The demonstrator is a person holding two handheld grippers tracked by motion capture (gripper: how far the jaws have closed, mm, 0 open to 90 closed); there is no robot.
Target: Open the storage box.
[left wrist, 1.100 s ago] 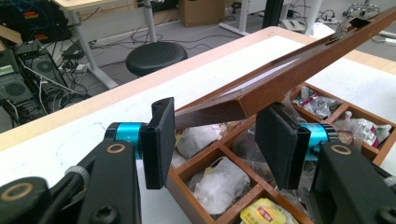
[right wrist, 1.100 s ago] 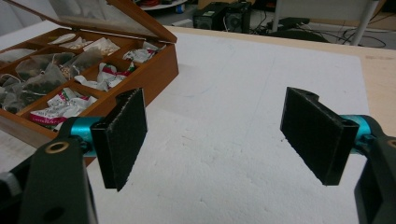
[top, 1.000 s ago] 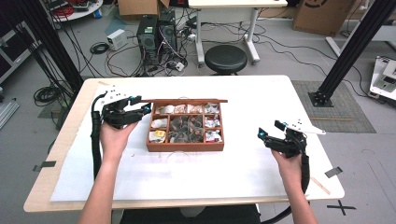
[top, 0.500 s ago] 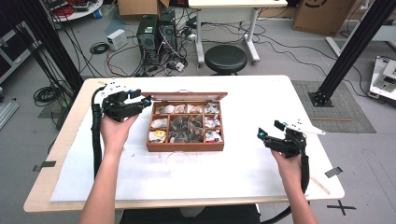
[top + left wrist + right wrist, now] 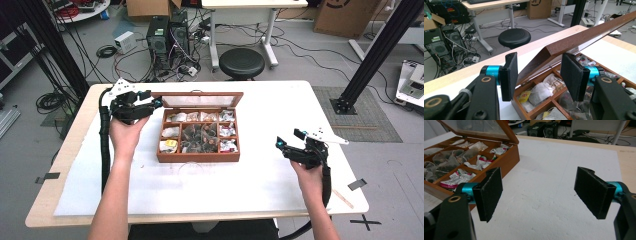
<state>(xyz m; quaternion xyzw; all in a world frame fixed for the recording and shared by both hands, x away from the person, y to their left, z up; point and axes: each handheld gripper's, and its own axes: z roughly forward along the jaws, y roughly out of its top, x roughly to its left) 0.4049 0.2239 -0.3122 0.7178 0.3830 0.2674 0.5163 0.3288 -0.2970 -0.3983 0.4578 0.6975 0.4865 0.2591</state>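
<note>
No text or labels can be read.

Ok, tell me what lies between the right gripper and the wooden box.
Nothing: in the high view only bare white table cover separates the right gripper from the box. The right gripper view shows the same bare stretch.

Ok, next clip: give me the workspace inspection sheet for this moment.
Surface: table with a white sheet across its top; tape marks at its edges.
Job's things: wooden tea box, glass lid raised, compartments holding tea bags.
Clutter: nothing seen on the sheet.
Grippers: left gripper at the lid's left corner, jaws on either side of the lid's edge, gaps showing, no grip; right gripper open over bare sheet, right of the box.
Cables: one trails from each gripper; loose leads on the floor.
Surroundings: black stool, computer towers, cardboard boxes, black frame posts.
</note>
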